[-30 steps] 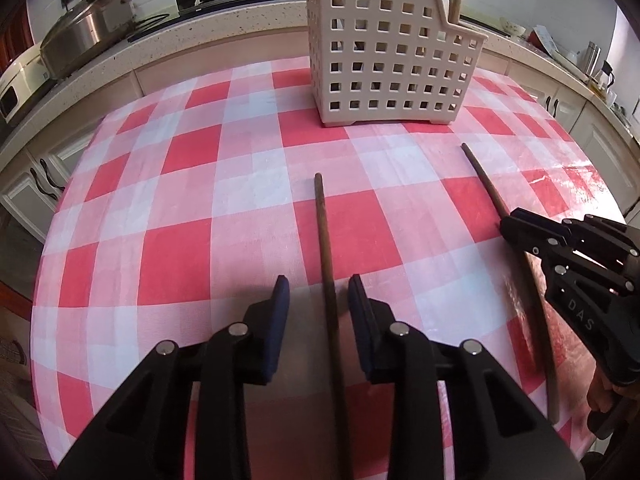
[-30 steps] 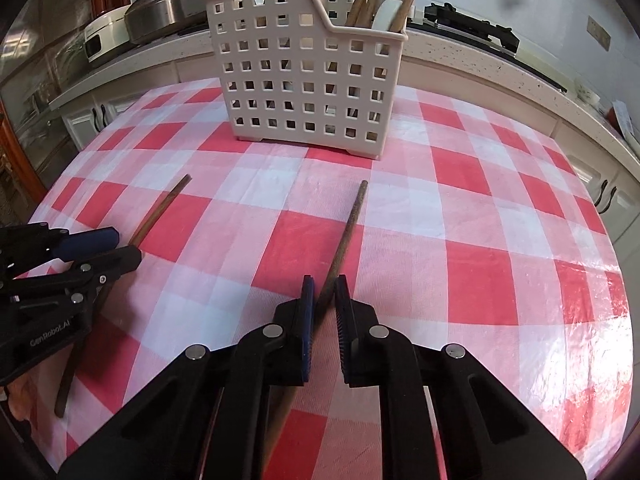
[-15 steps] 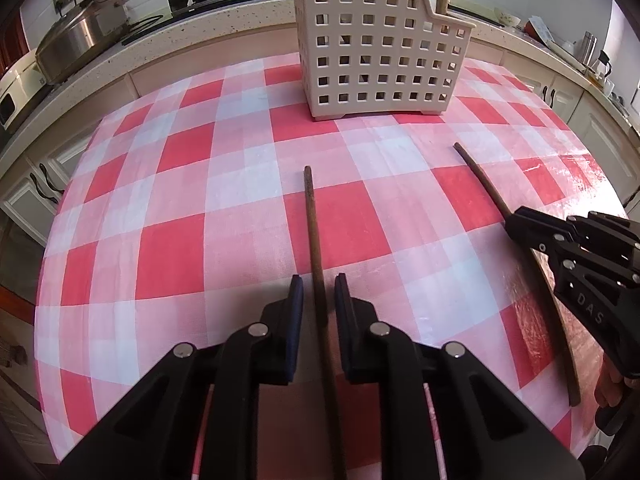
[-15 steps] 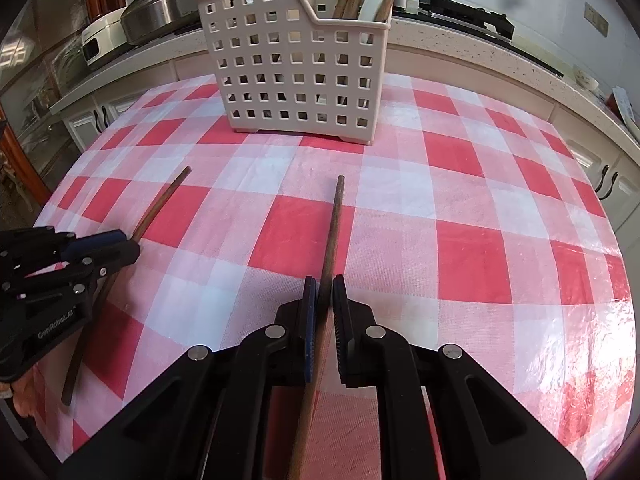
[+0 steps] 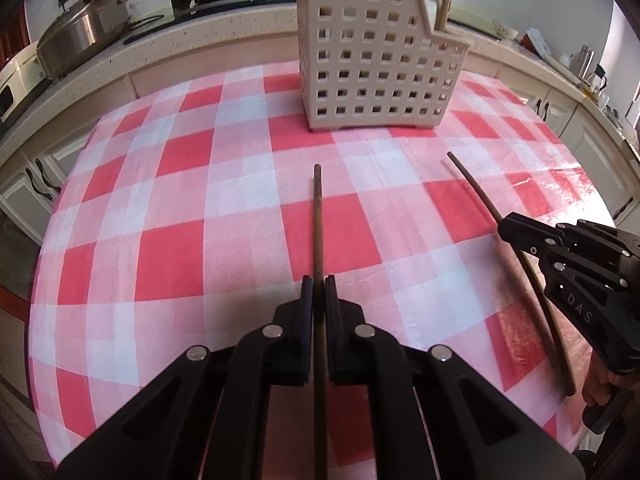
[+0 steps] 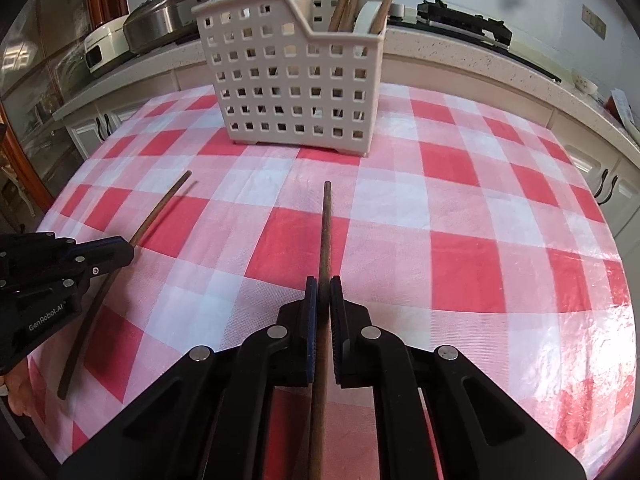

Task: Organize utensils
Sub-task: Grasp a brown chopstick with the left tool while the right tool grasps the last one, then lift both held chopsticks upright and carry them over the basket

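Note:
A dark brown chopstick (image 5: pixel 317 220) runs forward from between the pads of my left gripper (image 5: pixel 319 284); the jaws are closing and press on it. My right gripper (image 6: pixel 323 284) is shut on a second brown chopstick (image 6: pixel 326 224). Each far tip hovers just above the checked cloth and casts a thin shadow. In the left wrist view the right gripper (image 5: pixel 505 224) and its chopstick (image 5: pixel 480 196) show at the right. The right wrist view has the left gripper (image 6: pixel 128 254) and its chopstick (image 6: pixel 160 212) at the left. Ahead stands a white perforated utensil basket (image 5: pixel 376 64) (image 6: pixel 296 76) holding several wooden sticks.
The round table wears a red-and-white checked cloth (image 5: pixel 180 208). A kitchen counter (image 5: pixel 160 44) curves behind it with a steel pan (image 5: pixel 76 36) and a stove. White cabinets (image 6: pixel 600 176) stand close to the right of the table. Part of a hand (image 5: pixel 600 384) shows at the right edge.
The left jaws have narrowed from wide apart onto the chopstick. The right jaws have pinched tighter on theirs. Both chopsticks now point straighter ahead, their tips raised.

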A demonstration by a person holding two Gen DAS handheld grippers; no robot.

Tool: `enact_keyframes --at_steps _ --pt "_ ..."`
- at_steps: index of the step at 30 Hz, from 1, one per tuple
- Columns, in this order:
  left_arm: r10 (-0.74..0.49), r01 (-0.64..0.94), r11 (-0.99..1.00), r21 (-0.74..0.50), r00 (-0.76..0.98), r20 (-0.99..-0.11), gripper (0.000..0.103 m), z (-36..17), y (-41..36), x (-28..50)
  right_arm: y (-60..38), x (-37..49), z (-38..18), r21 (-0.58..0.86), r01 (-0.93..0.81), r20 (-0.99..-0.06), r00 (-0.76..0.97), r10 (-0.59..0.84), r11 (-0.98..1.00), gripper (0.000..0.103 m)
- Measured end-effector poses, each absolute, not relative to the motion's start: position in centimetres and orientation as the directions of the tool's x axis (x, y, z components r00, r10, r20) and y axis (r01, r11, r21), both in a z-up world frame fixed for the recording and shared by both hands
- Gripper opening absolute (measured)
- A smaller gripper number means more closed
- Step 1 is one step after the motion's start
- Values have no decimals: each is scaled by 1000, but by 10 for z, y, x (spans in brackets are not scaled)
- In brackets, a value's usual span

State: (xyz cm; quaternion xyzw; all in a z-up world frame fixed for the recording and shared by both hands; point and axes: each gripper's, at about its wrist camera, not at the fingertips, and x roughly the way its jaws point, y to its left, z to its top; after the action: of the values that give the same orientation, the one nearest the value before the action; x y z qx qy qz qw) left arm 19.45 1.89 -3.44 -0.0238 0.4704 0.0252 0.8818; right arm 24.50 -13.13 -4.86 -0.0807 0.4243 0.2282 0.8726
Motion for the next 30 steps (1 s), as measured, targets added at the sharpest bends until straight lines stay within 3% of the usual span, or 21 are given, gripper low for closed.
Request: enact_keyframes --at_steps 30 --pt "4 -50 998 -49 741 -672 6 60 8 168 -164 223 41 89 -454 -650 648 397 887 7"
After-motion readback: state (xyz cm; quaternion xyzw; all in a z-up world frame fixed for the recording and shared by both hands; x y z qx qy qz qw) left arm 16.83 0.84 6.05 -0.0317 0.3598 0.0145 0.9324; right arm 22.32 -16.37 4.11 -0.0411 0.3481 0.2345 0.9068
